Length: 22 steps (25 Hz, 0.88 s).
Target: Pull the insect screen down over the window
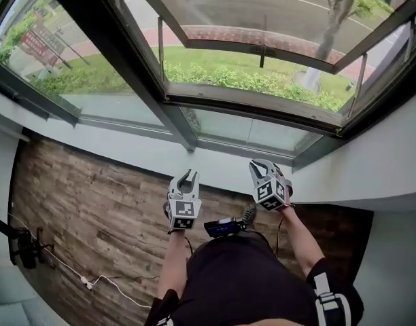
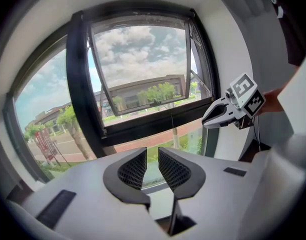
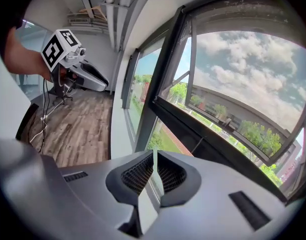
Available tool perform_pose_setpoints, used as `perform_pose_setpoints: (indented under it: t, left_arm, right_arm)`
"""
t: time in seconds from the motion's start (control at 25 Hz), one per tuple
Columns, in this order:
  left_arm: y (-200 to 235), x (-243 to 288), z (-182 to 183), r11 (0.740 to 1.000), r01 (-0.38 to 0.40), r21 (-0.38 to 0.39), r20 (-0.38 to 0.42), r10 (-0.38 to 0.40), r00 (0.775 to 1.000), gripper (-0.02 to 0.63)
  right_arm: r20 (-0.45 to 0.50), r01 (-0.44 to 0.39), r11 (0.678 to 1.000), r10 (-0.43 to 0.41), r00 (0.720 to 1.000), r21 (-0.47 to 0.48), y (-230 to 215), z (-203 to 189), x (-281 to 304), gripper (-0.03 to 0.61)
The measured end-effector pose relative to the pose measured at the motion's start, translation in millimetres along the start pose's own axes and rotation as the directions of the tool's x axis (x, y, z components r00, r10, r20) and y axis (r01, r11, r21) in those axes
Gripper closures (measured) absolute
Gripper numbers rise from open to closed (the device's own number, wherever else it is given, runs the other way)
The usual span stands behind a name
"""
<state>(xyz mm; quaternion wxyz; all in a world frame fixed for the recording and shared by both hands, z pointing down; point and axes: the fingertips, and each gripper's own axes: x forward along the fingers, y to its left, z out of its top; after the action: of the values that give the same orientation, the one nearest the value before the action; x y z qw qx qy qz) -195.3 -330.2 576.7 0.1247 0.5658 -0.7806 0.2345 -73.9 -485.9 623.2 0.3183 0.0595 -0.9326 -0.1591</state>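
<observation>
Wood floor (image 1: 92, 202) below window (image 1: 262, 80); opening uncovered, insect screen not in view, prob. rolled up above. Left gripper (image 1: 187, 175) slightly open, right gripper (image 1: 260, 164) closed, both empty below window. Pull not started.

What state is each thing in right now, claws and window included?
Dark-framed glass window sash: swung open outward.
Insect screen: not seen over the opening.
Left grey claw: jaws apart, empty.
Right grey claw: jaws together, empty.

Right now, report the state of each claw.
Left claw: open, nothing between the jaws.
Right claw: closed, holding nothing.
</observation>
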Motion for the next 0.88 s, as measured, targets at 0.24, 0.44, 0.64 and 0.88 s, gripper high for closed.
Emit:
perform_pose_setpoints:
  t: [0.24, 0.44, 0.64, 0.88]
  left_arm:
    - [54, -149, -98, 0.978, -0.183, -0.104, 0.010, 0.185, 0.983, 0.528]
    - [91, -288, -188, 0.928, -0.300, -0.222, -0.027, 0.301, 0.953, 0.528]
    - [126, -394, -222, 0.864, -0.414, -0.288, -0.003, 0.432, 0.902, 0.528]
    - [154, -438, -214, 0.855, -0.424, -0.299, 0.047, 0.457, 0.888, 0.528]
  right_arm:
    - [0.061, -0.116, 0.992, 0.119, 0.991, -0.039, 144, 55, -1, 0.554]
    - [0.112, -0.261, 0.962, 0.268, 0.957, -0.076, 298, 110, -23, 0.554]
    - [0.152, -0.371, 0.916, 0.392, 0.907, -0.153, 406, 173, -37, 0.554]
    - [0.160, -0.429, 0.880, 0.463, 0.872, -0.204, 449, 229, -41, 0.554]
